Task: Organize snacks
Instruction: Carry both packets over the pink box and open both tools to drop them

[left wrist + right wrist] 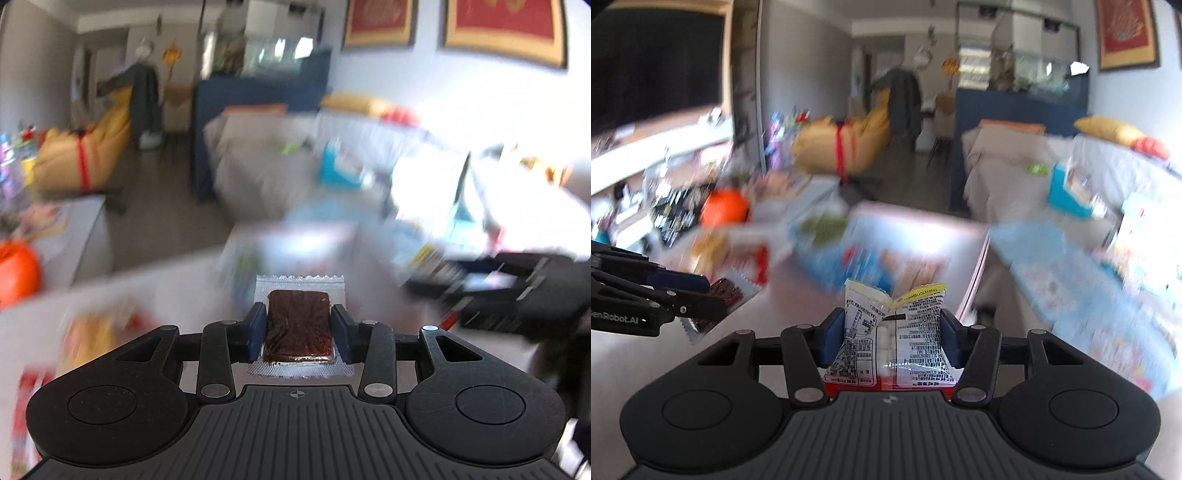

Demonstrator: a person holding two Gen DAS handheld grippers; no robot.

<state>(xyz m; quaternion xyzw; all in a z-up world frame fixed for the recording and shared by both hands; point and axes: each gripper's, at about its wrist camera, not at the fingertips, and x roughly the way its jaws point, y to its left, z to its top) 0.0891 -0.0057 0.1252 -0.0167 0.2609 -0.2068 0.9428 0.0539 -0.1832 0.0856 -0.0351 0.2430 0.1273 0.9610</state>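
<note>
Both pairs of fingers were clamped on snacks and held clear of the tabletop. On the left gripper, the blue pads pressed against the two long sides of a clear-wrapped brown bar, whose zigzag-cut end pointed away from the camera. The right gripper squeezed a white printed packet from either side; the packet was crumpled at the top, with a yellow strip along its far edge and a red band near the gripper body.

In the right wrist view, the left gripper reached in from the left edge with the brown bar between its fingers, well apart from the white packet. In the left wrist view, the right gripper showed only as a dark, smeared shape at the right edge.

Beyond the fingers, the pale tabletop carried a blurred spread of packets, mostly blue, white, red and yellow; their labels could not be read. An orange round object sat near the left side of the tabletop. Farther off stood a sofa under grey covers, with a yellow cushion on it. A yellow bag tied with red cord lay on the floor behind, and red framed pictures hung on the wall.
</note>
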